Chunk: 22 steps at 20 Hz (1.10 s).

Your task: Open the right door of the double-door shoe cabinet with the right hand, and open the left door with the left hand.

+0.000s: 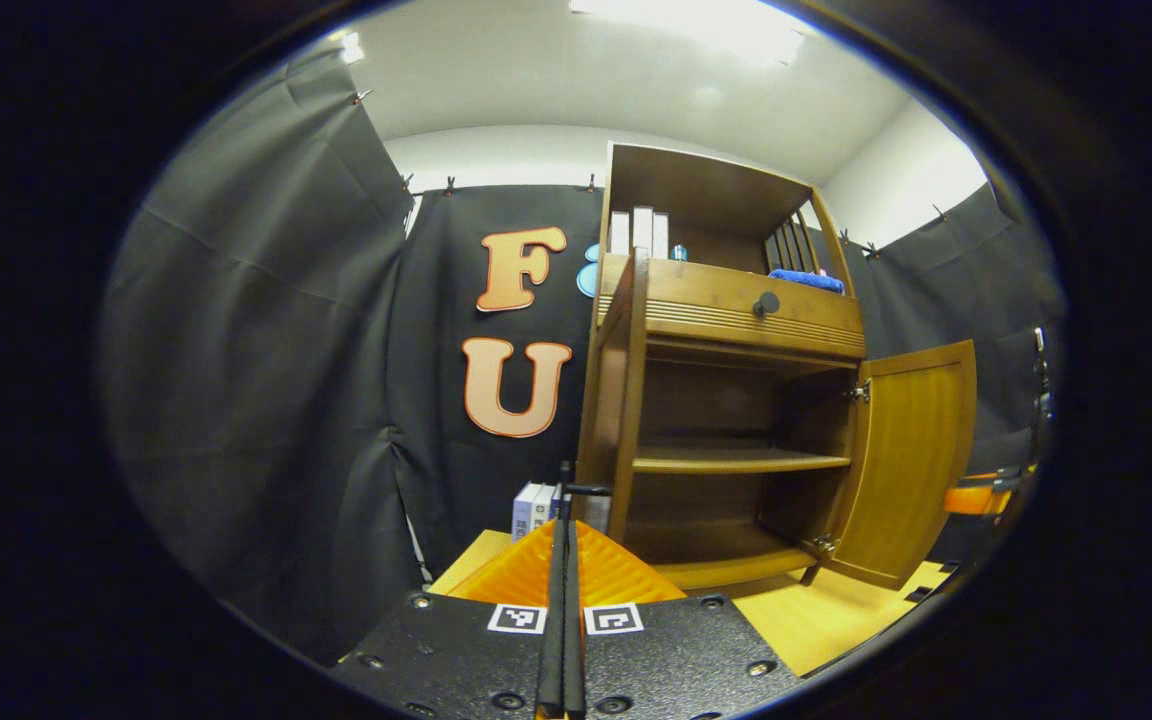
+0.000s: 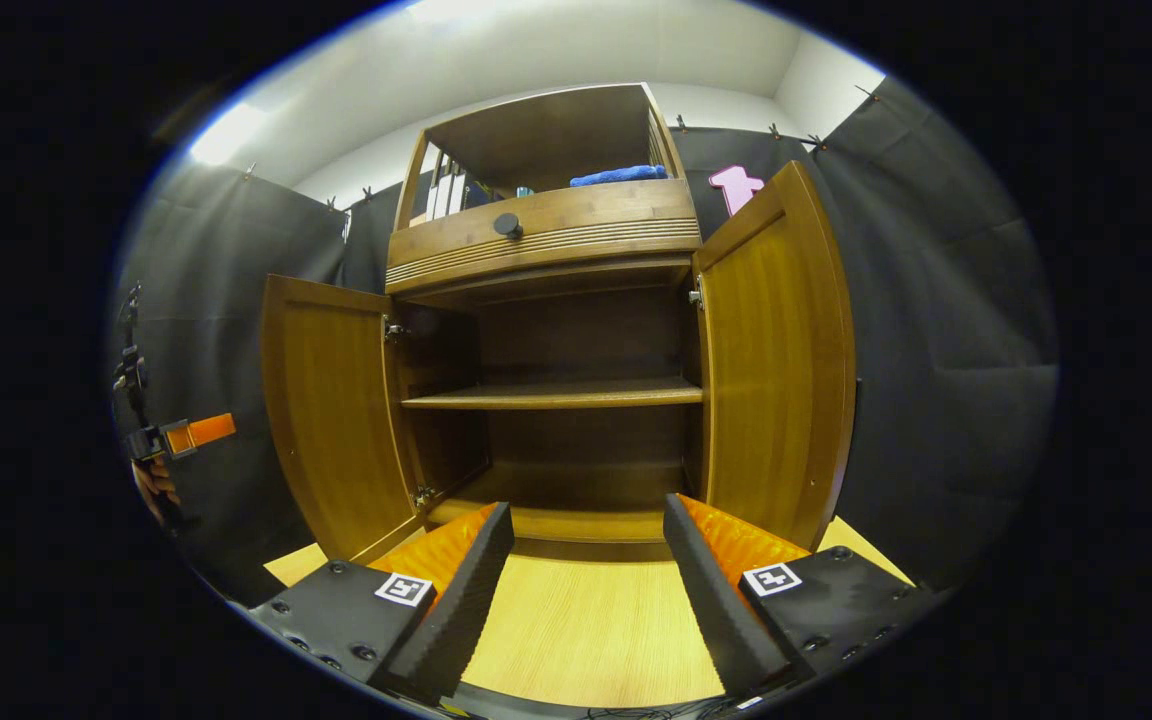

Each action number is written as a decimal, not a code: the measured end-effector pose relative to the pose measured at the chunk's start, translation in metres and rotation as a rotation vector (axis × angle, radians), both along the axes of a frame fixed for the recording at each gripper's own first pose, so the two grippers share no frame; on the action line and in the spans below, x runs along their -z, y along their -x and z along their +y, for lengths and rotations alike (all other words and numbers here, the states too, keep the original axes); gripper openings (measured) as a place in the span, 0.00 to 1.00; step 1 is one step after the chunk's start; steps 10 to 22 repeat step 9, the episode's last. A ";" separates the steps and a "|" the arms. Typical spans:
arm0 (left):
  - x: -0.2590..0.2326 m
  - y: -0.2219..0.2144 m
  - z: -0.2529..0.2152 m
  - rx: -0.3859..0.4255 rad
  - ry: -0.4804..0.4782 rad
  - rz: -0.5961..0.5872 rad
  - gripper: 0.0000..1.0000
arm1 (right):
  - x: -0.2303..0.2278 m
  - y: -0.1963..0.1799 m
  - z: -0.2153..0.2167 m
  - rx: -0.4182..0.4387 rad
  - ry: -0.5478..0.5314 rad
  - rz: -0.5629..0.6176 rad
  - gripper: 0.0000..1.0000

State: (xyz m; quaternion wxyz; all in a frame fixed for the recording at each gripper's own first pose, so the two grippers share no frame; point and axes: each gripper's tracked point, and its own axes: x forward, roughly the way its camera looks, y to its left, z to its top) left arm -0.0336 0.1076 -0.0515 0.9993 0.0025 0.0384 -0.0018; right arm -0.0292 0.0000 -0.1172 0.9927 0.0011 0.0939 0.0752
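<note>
Status check: both doors of the shoe cabinet (image 2: 546,230) stand swung out from its front, and its inner shelf (image 2: 556,395) is exposed.

1. Left gripper (image 1: 566,530): the fingers lie pressed together with no gap visible between them. A small dark handle bar (image 1: 588,490) sits right at their tips. You cannot tell from the left gripper view whether the bar is pinched or merely touched.
2. Left door (image 1: 626,400): it hangs from the cabinet's left side and points its free edge straight at the left gripper, so you see it nearly edge-on. Its long axis is vertical. The handle bar projects from its outer face, on the side away from the cabinet's interior.
3. Right gripper (image 2: 591,590): the fingers are spread wide and hold nothing. It faces the cabinet's open middle, above the floor (image 2: 586,630) in front of the cabinet.
4. Right door (image 2: 776,370): it stands out from the cabinet's right side, well open, with its inner face turned toward the gap between the fingers.

Judgement: the task looks essentially complete. Any remaining move belongs to the left gripper, which is the nearer one to the left door. If you release, open the fingers before drawing away from the cabinet, so the door is not dragged back toward the cabinet front.
</note>
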 end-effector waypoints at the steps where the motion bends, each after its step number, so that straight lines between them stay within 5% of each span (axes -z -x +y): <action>1: 0.000 -0.003 -0.016 0.020 0.008 0.002 0.01 | -0.001 0.001 0.000 0.000 0.004 -0.001 0.89; 7: 0.012 -0.020 -0.088 0.086 0.114 0.041 0.01 | -0.008 0.010 -0.021 0.046 0.041 -0.015 0.89; 9: 0.020 -0.024 -0.093 0.053 0.123 0.045 0.10 | -0.007 0.014 -0.023 0.058 0.046 -0.014 0.89; 22: 0.020 -0.024 -0.093 0.053 0.123 0.045 0.10 | -0.007 0.014 -0.023 0.058 0.046 -0.014 0.89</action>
